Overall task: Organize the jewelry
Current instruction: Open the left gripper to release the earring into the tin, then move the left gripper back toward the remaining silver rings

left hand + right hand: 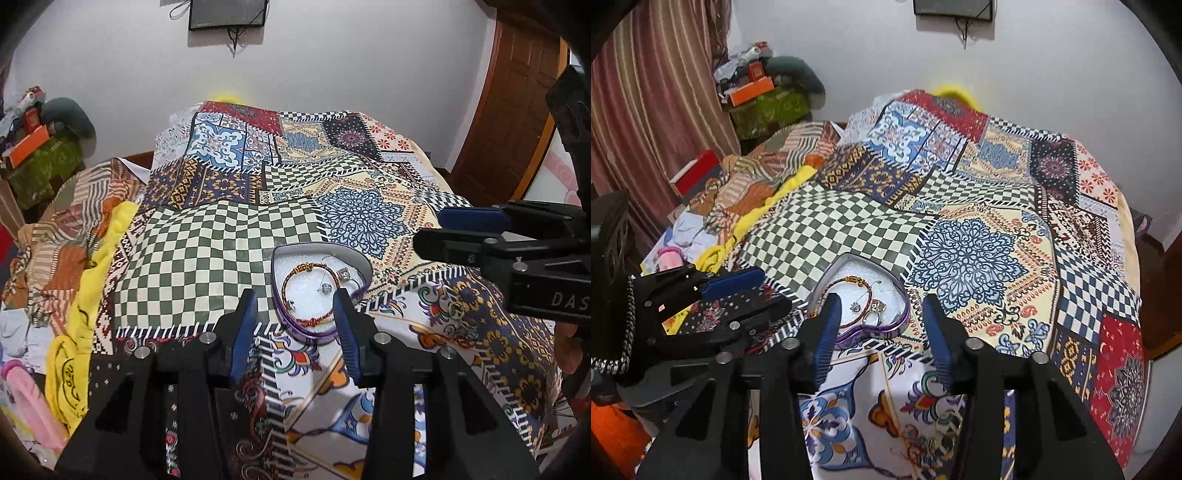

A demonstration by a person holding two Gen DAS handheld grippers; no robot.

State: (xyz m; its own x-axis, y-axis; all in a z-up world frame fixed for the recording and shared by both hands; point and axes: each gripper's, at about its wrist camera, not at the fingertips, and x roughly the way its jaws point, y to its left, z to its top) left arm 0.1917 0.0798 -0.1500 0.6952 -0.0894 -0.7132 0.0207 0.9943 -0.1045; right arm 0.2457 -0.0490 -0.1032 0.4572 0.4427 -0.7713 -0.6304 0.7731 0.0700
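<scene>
Left wrist: heart-shaped box (286, 254) lies just past parted fingers (345, 321); bracelet (295, 275) inside.

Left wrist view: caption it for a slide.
Open left gripper hovers before a heart-shaped box holding a bracelet on patchwork cloth.

Heart-shaped box (320, 291) sits on the bedspread (221, 236), near the middle. Inside it lie a bracelet (295, 277), a ring (343, 275) to its right and a small earring (326, 288) between them. Loose jewelry (942, 432) lies on the bedspread nearer, right of the box. Clothes pile (74, 229) lies left.
</scene>
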